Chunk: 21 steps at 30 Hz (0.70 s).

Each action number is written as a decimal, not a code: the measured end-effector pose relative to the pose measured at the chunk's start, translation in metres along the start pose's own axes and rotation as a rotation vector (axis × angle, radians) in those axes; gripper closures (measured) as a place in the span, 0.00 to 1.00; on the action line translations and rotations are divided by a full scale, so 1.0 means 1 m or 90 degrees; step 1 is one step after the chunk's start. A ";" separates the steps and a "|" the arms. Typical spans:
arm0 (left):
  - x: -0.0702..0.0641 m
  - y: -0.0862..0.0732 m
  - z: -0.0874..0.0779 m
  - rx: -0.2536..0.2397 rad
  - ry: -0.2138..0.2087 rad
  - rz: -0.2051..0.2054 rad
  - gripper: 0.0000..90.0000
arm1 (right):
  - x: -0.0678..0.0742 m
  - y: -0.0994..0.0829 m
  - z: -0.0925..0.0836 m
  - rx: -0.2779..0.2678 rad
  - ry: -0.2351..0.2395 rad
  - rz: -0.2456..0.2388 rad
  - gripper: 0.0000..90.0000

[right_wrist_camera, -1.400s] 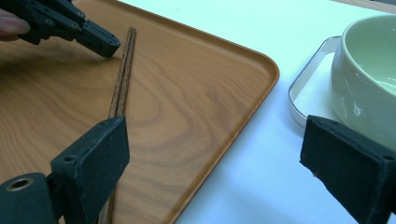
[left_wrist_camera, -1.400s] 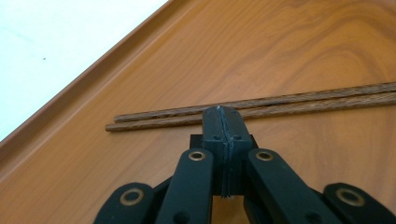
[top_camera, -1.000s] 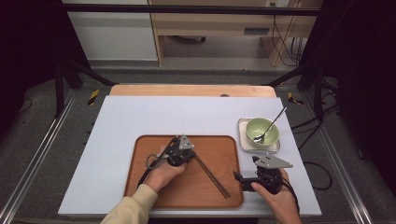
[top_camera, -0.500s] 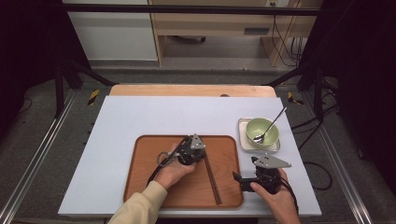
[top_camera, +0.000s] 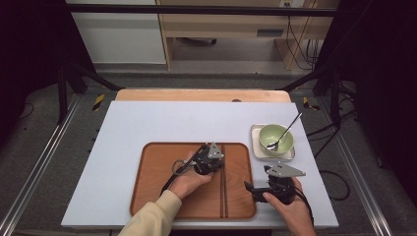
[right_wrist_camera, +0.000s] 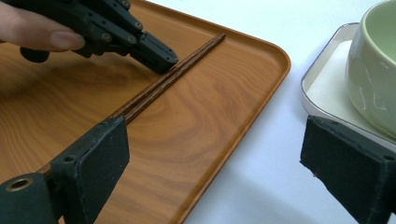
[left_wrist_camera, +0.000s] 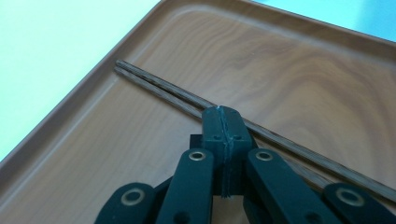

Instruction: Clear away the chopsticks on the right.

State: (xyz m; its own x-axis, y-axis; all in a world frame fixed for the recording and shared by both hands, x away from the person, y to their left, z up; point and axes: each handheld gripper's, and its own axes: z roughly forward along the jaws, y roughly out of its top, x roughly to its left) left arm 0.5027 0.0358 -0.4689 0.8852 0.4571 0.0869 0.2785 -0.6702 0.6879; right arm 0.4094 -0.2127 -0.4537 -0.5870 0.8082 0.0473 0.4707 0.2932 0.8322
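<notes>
The chopsticks are lying as a pair on the tray, side by side and touching, running straight from its far rim toward its near rim in the right part; that neat alignment looks like the work of the left claw, which is sitting clenched with its jaws pressed together, its tip down at the sticks as if nudging them into line rather than lifting them. In the right claw's view the sticks are showing as slim, dark brown rods with a fine wood grain, one end close to the tray's far rim. The tray is a rounded rectangle, glossy, printed with a warm reddish wood pattern, with a low raised lip that would keep the sticks from rolling off. The right claw is waiting released, jaws spread wide, over the tray's right edge near its front corner; its black jaws are faced with matte pads. Beyond it, well apart from the sticks, a pale green bowl, smooth and rounded, is sitting on a small square white dish with a metal spoon leaning out over its rim. Everything is resting on a pale, matte sheet covering the surface.
</notes>
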 end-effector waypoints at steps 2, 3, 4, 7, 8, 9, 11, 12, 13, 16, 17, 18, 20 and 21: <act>-0.003 -0.001 -0.005 0.001 -0.003 0.003 1.00 | 0.000 0.000 0.000 -0.003 -0.001 0.001 0.09; -0.005 -0.002 -0.008 0.002 -0.006 0.007 1.00 | -0.001 0.000 0.000 -0.002 -0.002 0.002 0.09; -0.007 -0.003 -0.011 0.003 -0.005 0.012 1.00 | -0.001 0.000 -0.001 -0.002 -0.002 0.004 0.09; -0.014 -0.008 -0.019 0.005 -0.014 0.021 1.00 | -0.003 0.000 -0.002 -0.004 -0.003 0.009 0.08; -0.015 -0.010 -0.020 0.004 -0.017 0.021 1.00 | -0.003 0.000 -0.002 -0.007 -0.005 0.004 0.07; -0.017 -0.012 -0.022 0.005 -0.019 0.022 1.00 | -0.003 0.000 -0.003 -0.008 -0.005 0.009 0.07; -0.019 -0.014 -0.023 0.005 -0.024 0.025 1.00 | -0.004 0.000 -0.003 -0.012 -0.008 0.010 0.07; -0.020 -0.015 -0.023 0.008 -0.029 0.025 1.00 | -0.004 0.001 -0.003 -0.014 -0.008 0.008 0.07; -0.020 -0.016 -0.022 0.008 -0.028 0.025 1.00 | -0.004 0.000 -0.003 -0.014 -0.008 0.010 0.07; -0.021 -0.018 -0.021 0.011 -0.035 0.023 1.00 | -0.004 0.000 -0.003 -0.013 -0.009 0.007 0.07; -0.022 -0.017 -0.021 0.011 -0.037 0.024 1.00 | -0.004 0.000 -0.003 -0.013 -0.008 0.009 0.07; -0.024 -0.017 -0.021 0.010 -0.040 0.025 1.00 | -0.005 0.000 -0.003 -0.013 -0.009 0.009 0.07; -0.026 -0.015 -0.020 0.011 -0.042 0.026 1.00 | -0.005 0.000 -0.003 -0.013 -0.008 0.011 0.07; -0.027 -0.015 -0.020 0.011 -0.042 0.028 1.00 | -0.005 0.000 -0.003 -0.013 -0.008 0.010 0.07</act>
State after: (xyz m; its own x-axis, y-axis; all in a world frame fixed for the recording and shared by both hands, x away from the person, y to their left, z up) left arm 0.4673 0.0451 -0.4676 0.9192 0.3877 0.0689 0.2443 -0.6988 0.6722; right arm 0.4103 -0.2185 -0.4522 -0.5714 0.8189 0.0542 0.4662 0.2695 0.8427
